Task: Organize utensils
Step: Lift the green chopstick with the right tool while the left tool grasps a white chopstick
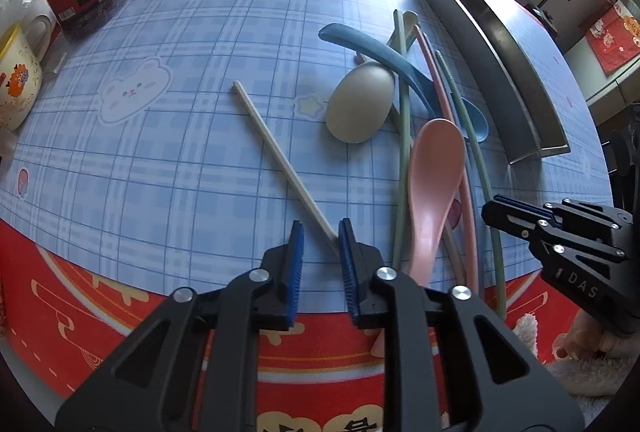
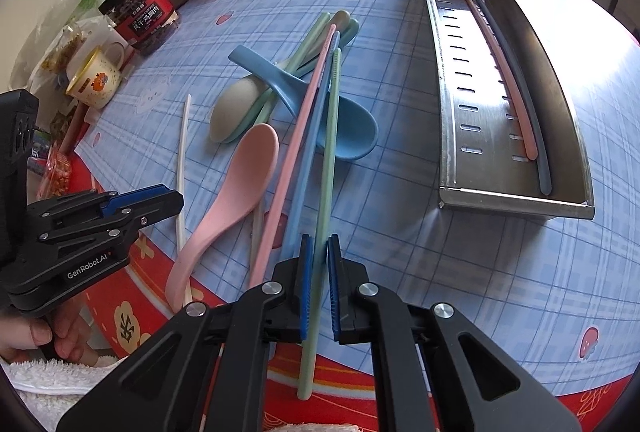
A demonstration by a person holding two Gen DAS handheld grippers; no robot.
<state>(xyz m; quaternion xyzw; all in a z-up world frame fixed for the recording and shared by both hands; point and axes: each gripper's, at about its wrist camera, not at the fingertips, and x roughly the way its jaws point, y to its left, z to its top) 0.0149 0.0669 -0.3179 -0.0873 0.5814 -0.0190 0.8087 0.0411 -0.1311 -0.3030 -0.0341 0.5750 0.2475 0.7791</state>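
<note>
White chopstick lies on the blue checked tablecloth, its near end between the pads of the left gripper. The jaws are nearly together, but I cannot tell if they pinch it.

From the right wrist, the right gripper squeezes a green chopstick. A metal tray nearby holds a pink stick and a dark stick.

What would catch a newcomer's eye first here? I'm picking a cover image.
First the tangle of pastel utensils in mid-table: a pink spoon, a blue spoon and long chopsticks crossing them. To its right lies the shiny steel tray, already holding a pink and a dark chopstick. Nearest, the right gripper has its jaws shut on a green chopstick.
</note>
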